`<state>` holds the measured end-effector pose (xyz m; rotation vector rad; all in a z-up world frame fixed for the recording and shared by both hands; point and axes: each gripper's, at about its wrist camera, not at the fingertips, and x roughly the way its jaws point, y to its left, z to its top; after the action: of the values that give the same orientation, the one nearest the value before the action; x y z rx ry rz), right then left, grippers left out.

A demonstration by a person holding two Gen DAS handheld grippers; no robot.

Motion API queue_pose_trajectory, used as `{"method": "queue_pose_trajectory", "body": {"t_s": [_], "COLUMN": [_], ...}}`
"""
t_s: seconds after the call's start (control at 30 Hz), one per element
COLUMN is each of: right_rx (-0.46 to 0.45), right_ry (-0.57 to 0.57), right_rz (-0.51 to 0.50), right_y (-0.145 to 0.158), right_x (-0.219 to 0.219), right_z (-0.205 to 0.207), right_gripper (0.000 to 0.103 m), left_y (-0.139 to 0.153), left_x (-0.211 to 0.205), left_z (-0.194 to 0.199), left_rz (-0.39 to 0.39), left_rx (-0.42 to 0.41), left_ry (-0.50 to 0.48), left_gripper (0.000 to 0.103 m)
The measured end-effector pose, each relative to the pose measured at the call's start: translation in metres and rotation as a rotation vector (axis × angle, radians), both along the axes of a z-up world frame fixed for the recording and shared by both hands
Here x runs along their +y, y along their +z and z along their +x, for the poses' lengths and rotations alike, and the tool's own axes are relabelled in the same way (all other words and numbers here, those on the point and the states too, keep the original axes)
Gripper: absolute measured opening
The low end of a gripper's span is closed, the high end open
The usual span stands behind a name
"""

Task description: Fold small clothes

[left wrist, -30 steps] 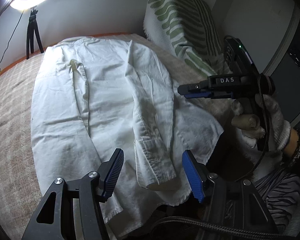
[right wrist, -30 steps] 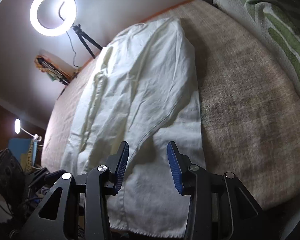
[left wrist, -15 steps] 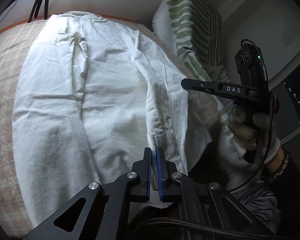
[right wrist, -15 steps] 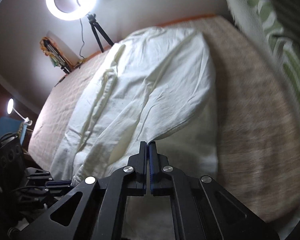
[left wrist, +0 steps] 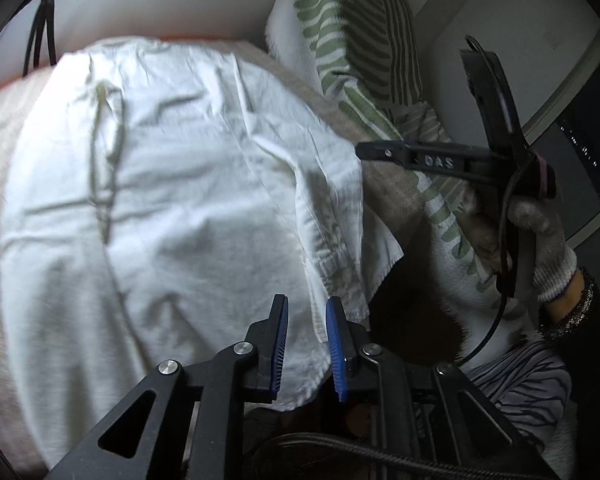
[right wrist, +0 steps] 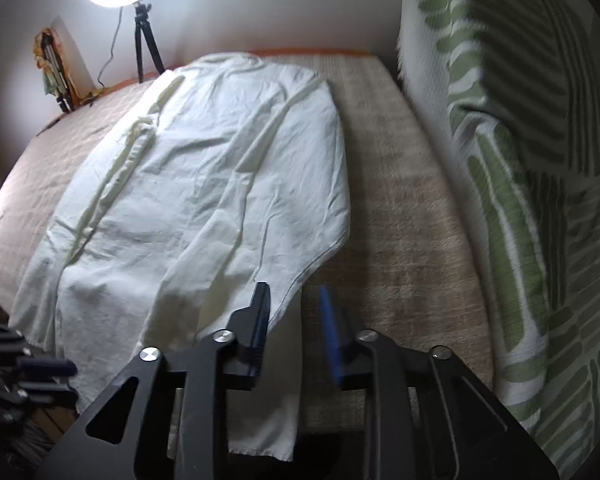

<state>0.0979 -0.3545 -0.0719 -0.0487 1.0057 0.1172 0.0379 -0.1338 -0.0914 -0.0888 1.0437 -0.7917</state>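
A white long-sleeved shirt (left wrist: 172, 184) lies spread on the beige bed cover, one sleeve folded over its body with the cuff (left wrist: 340, 280) near me. My left gripper (left wrist: 306, 344) is open a little, its blue pads either side of the shirt's near edge. My right gripper (right wrist: 292, 332) is open a little over the shirt's near right hem (right wrist: 284, 380). It shows from the side in the left wrist view (left wrist: 420, 158), held by a gloved hand. The shirt (right wrist: 220, 184) fills the middle of the right wrist view.
A green-and-white leaf-pattern blanket (right wrist: 520, 200) is piled along the right side of the bed; it also shows in the left wrist view (left wrist: 352, 32). A ring light on a tripod (right wrist: 140, 8) stands at the far wall. The beige bed cover (right wrist: 400, 220) borders the shirt.
Both grippers closed on the shirt's near edge half a second ago and have now opened a little. The sleeve cuff and hem lie closer to the shirt's body than before.
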Motion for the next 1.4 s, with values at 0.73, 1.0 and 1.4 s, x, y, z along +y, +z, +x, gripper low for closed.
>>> {"method": "queue_pose_trajectory", "body": {"t_s": [0.73, 1.0, 1.4], "right_rx": [0.152, 0.043, 0.113], "right_ry": [0.106, 0.233, 0.289], "right_rz": [0.157, 0.11, 0.338], "right_y": [-0.045, -0.011, -0.021], "right_x": [0.051, 0.089, 0.088], "right_z": [-0.031, -0.047, -0.037], "right_gripper": [0.003, 0.001, 0.007], "left_y": [0.023, 0.027, 0.025], "left_x": [0.048, 0.057, 0.065], "left_z": [-0.005, -0.002, -0.007], "left_rz": [-0.004, -0.017, -0.017], "left_rx": [-0.089, -0.092, -0.1], "left_ry": [0.057, 0.084, 0.109], "left_gripper": [0.021, 0.021, 0.04]}}
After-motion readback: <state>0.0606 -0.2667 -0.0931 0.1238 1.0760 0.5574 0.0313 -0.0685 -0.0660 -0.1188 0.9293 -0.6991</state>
